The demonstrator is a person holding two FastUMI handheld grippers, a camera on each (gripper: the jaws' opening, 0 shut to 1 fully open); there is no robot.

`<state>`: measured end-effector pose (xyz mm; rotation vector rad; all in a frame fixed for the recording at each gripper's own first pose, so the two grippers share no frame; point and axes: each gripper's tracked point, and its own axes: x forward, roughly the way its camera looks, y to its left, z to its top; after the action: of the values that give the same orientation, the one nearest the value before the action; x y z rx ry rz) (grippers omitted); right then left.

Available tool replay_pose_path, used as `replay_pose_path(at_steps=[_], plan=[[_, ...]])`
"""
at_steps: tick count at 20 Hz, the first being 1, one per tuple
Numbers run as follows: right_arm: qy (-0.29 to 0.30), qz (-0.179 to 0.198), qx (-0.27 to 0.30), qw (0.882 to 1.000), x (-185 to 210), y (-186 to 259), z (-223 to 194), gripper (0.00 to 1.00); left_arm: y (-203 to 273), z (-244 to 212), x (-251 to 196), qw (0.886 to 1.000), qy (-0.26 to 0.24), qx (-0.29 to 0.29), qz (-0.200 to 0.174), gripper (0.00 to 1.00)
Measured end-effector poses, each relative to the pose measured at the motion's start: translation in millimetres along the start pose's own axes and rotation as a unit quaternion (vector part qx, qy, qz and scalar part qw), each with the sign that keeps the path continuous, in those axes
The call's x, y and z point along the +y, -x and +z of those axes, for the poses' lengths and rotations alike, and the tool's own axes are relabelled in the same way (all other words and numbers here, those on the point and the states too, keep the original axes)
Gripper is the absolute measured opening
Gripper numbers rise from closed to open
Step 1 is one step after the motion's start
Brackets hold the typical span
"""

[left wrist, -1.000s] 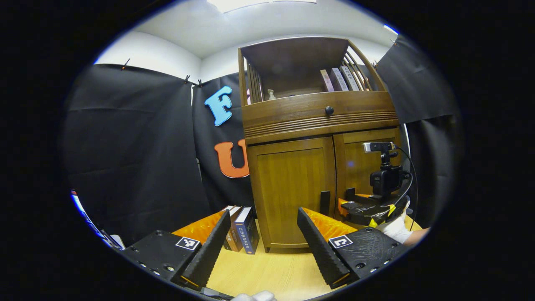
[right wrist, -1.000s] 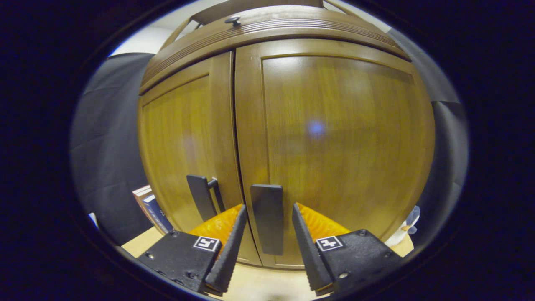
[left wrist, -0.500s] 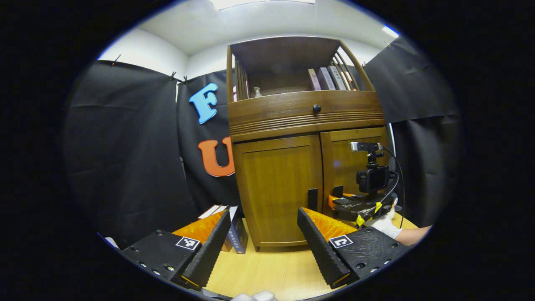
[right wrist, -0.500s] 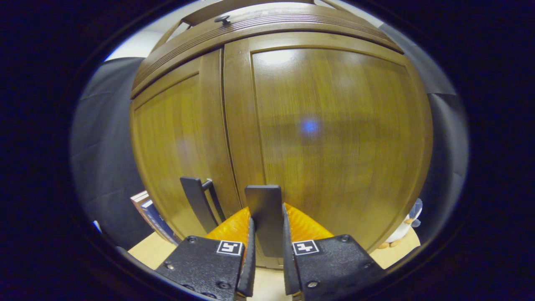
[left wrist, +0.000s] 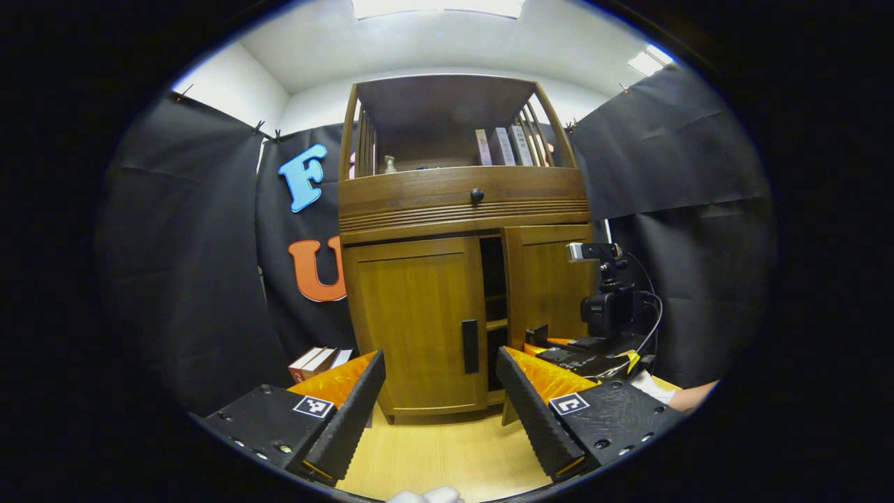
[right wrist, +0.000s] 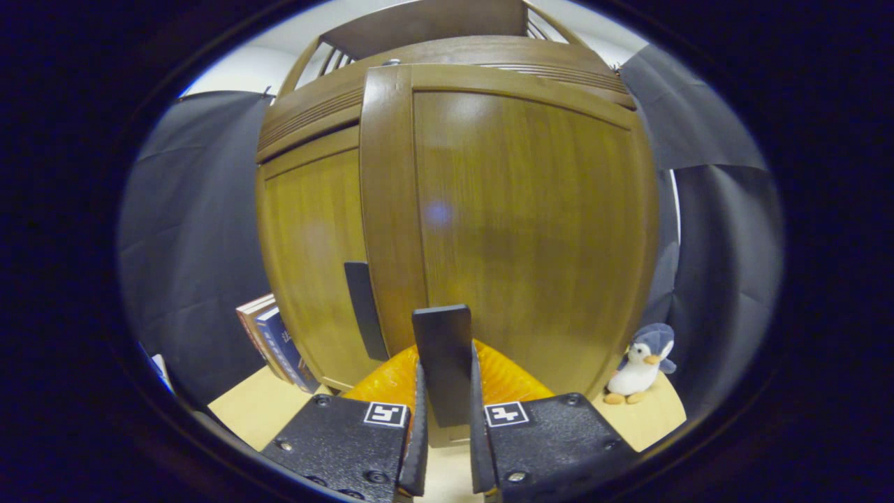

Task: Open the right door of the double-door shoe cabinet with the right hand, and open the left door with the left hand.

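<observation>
Shoe cabinet (left wrist: 461, 209): brown wood, stands on a pale wooden floor (left wrist: 447, 454) against the black cloth wall.
Right door (right wrist: 517, 230): swung partly out from the frame; a dark gap with shelf edges shows between it and the left door in the left gripper view.
Right door handle (right wrist: 442, 356): black flat bar, clamped between both fingers of the right gripper (right wrist: 445, 419).
Left door (left wrist: 415, 321): closed, flush; black handle (left wrist: 470, 346) on its inner edge, untouched.
Left gripper (left wrist: 440, 391): fingers spread wide, holding nothing, well short of the cabinet.
Upper shelf: several upright books (left wrist: 503, 145).
Floor, left of cabinet: leaning books (right wrist: 269, 339).
Floor, right of cabinet: toy penguin (right wrist: 639, 363).
</observation>
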<state>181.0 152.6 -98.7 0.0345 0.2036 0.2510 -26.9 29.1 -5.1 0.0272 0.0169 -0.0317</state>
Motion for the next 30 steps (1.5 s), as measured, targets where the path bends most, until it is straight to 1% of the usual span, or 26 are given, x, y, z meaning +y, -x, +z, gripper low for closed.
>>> replay_pose_path(at_steps=[4, 7, 13, 16, 17, 18, 19, 22, 23, 24, 27, 28, 30], plan=[[0.000, -0.013, 0.000, 1.000, -16, 35, -7, 0.28, 6, -10, -23, 1.000, -0.005, 0.002, -0.029, 0.96], [-0.009, -0.018, 0.001, 1.000, -27, 55, -11, 0.27, 9, -11, -36, 0.999, -0.003, 0.002, -0.042, 0.96], [-0.025, -0.020, 0.000, 0.999, -55, 92, -18, 0.27, 3, -6, -58, 0.999, -0.004, 0.002, -0.042, 0.96], [-0.043, -0.020, 0.004, 0.999, -81, 112, -21, 0.25, -4, -4, -82, 0.999, -0.001, 0.010, -0.047, 0.96], [-0.046, -0.022, 0.003, 0.999, -92, 119, -21, 0.27, -5, -2, -89, 0.999, -0.003, 0.012, -0.044, 0.96], [-0.049, -0.024, 0.005, 0.999, -102, 125, -21, 0.24, -6, 0, -97, 0.999, -0.004, 0.012, -0.041, 0.96], [-0.055, -0.026, 0.006, 0.998, -113, 130, -22, 0.23, -8, 2, -108, 0.999, -0.001, 0.011, -0.042, 0.96], [-0.074, -0.013, 0.004, 0.997, -141, 141, -20, 0.19, -12, 3, -138, 0.999, 0.007, 0.015, -0.046, 0.96], [-0.070, -0.014, 0.002, 0.997, -153, 144, -21, 0.18, -12, 4, -145, 0.999, 0.007, 0.017, -0.046, 0.96], [-0.066, -0.014, 0.002, 0.998, -163, 146, -20, 0.14, -11, 6, -153, 0.999, 0.010, 0.017, -0.046, 0.96], [-0.060, -0.006, 0.006, 0.998, -186, 149, -20, 0.09, -14, 9, -172, 0.999, 0.013, 0.017, -0.045, 0.96], [-0.057, -0.007, 0.006, 0.998, -190, 148, -19, 0.06, -14, 11, -176, 0.999, 0.013, 0.016, -0.043, 0.96], [-0.050, 0.000, 0.007, 0.999, -200, 150, -18, 0.05, -13, 13, -185, 0.999, 0.013, 0.015, -0.039, 0.96]])
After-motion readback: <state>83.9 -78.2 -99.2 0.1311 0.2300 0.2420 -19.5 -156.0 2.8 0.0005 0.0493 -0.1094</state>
